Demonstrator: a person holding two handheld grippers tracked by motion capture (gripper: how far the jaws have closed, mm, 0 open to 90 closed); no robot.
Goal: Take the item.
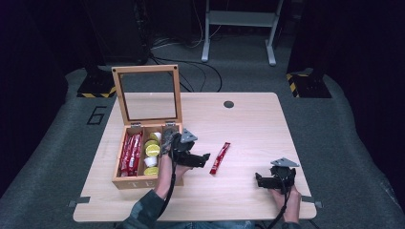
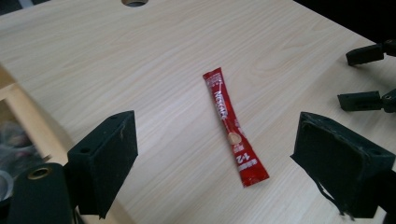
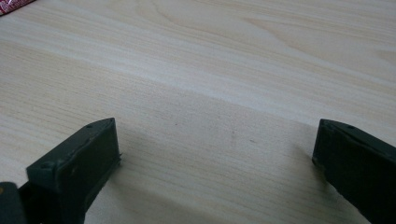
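high view: the left gripper (image 1: pixel 206 159), jaws wide and empty, hangs beside the wooden box (image 1: pixel 125 179), near the red sachet (image 1: pixel 219 158) on the counter (image 1: pixel 248 124). left gripper view: sachet flat between the jaws; next, likely descend and pinch. right gripper view: right gripper (image 3: pixel 215 168) wide, empty.

One light wooden worktop (image 1: pixel 248 124) carries one open wooden tea box with a glass-paned lid (image 1: pixel 125 180). One long red sachet (image 1: pixel 219 158) lies loose on the worktop. Inside the box sit several more red sachets (image 1: pixel 131 153), too tightly packed to count, and about five small round capsules with yellow-green or white lids (image 1: pixel 152 150). Two black two-jaw tools are present, one left tool (image 1: pixel 206 158) and one right tool (image 1: pixel 259 180).
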